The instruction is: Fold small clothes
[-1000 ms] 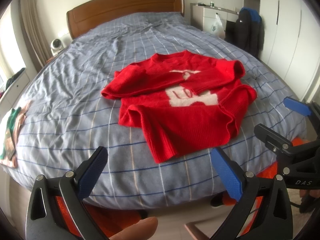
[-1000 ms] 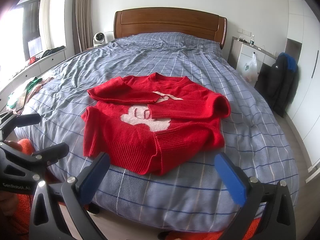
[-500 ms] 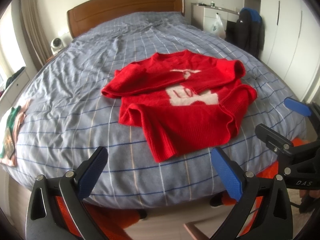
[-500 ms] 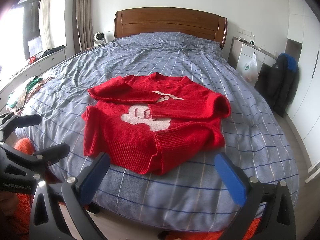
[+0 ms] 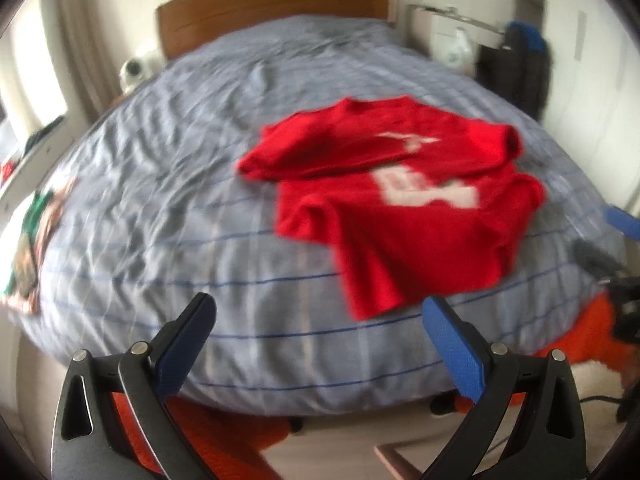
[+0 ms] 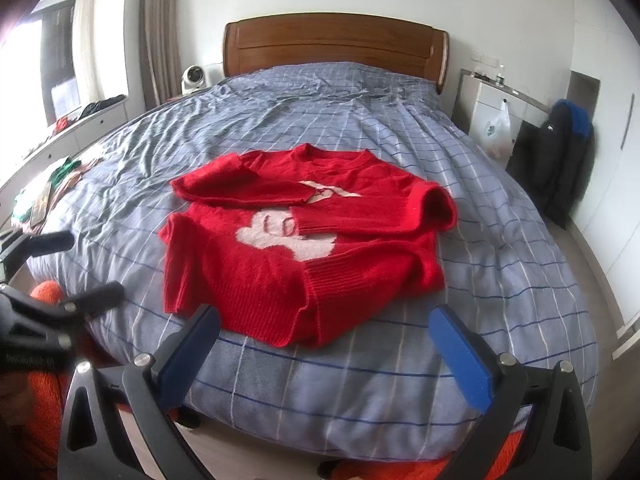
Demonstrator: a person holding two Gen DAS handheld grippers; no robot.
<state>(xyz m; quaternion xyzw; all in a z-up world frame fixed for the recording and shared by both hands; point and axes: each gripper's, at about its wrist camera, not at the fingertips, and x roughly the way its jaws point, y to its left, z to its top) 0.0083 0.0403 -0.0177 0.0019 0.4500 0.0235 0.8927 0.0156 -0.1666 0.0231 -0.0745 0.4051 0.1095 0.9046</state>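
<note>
A red knit sweater (image 6: pixel 304 248) with a white motif lies on the blue checked bed (image 6: pixel 500 280), both sleeves folded across the chest and the hem toward me. It also shows in the left wrist view (image 5: pixel 404 204), blurred. My left gripper (image 5: pixel 318 322) is open and empty, held before the bed's near edge, left of the sweater hem. My right gripper (image 6: pixel 324 330) is open and empty, just short of the hem. The left gripper also shows at the left edge of the right wrist view (image 6: pixel 60 264).
A green and patterned garment (image 6: pixel 44 196) lies at the bed's left edge. A wooden headboard (image 6: pixel 336 48) stands at the far end. A white cabinet with a bag (image 6: pixel 492 116) and a dark jacket (image 6: pixel 568 160) stand at the right. Orange fabric (image 5: pixel 592 344) lies below the bed.
My left gripper has swung to the left, so the sweater sits further right in its blurred view. My right gripper has barely moved. The sweater lies as before.
</note>
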